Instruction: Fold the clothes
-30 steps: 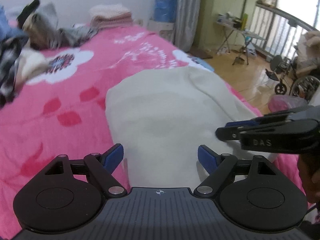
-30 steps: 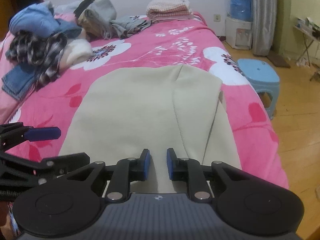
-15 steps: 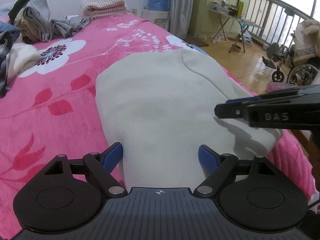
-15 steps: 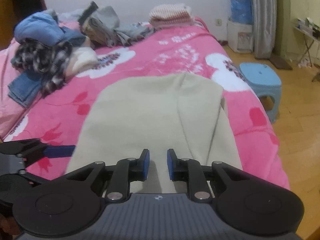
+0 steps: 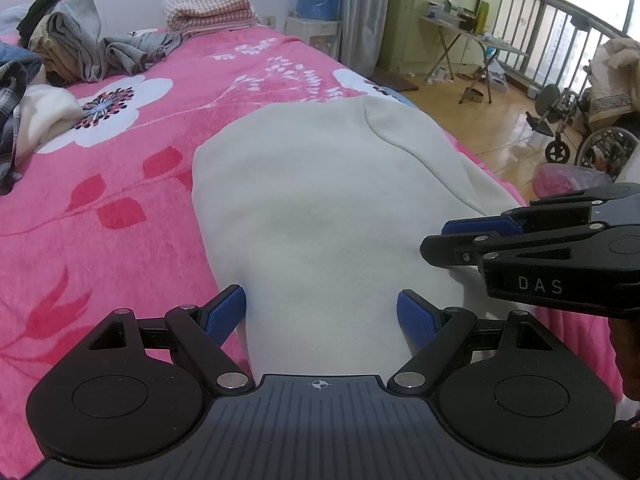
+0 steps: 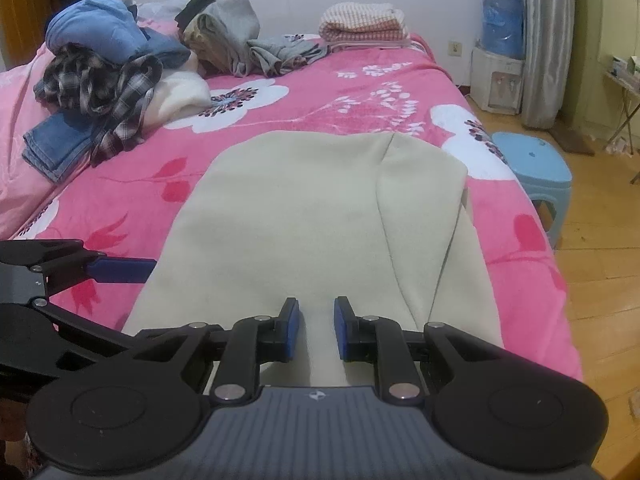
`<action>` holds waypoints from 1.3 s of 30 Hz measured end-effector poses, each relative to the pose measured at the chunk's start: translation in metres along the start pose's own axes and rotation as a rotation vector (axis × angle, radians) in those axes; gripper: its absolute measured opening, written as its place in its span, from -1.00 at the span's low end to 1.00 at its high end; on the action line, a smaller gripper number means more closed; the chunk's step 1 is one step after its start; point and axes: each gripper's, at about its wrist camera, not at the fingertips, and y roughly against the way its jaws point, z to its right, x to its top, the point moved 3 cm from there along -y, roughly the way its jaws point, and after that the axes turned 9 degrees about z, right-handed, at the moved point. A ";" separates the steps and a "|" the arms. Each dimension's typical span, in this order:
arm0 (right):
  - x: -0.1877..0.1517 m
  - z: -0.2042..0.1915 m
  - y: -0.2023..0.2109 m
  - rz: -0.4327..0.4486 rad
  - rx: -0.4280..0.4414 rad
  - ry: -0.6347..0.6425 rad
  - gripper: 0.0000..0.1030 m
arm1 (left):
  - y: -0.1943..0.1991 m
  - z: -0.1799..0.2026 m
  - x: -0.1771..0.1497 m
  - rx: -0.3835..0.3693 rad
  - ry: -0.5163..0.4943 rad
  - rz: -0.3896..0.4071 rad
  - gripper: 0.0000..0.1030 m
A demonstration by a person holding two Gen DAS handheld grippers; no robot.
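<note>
The garment (image 5: 320, 208) ran lengthwise ahead of both tools, left tool (image 5: 320, 314) spread, right tool (image 6: 316, 330) narrowly parted, gripping nothing.

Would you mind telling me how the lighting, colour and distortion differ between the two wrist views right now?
Left wrist view: daylight from the balcony railing glares off the wooden floor, and the cream garment reads near white. Right wrist view: dimmer and warmer, with the same garment looking beige. Both are sharp, with fisheye bending and dark corners.
</note>
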 end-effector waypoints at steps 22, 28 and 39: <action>0.000 0.010 0.001 -0.006 0.020 -0.114 -0.59 | 0.006 0.009 0.001 -0.033 -0.049 0.053 0.55; 0.001 0.012 0.002 0.001 0.021 -0.141 -0.59 | 0.006 0.009 0.001 -0.031 -0.048 0.051 0.55; 0.001 0.020 0.001 0.009 -0.027 -0.152 -0.59 | 0.006 0.010 0.001 -0.027 -0.043 0.048 0.56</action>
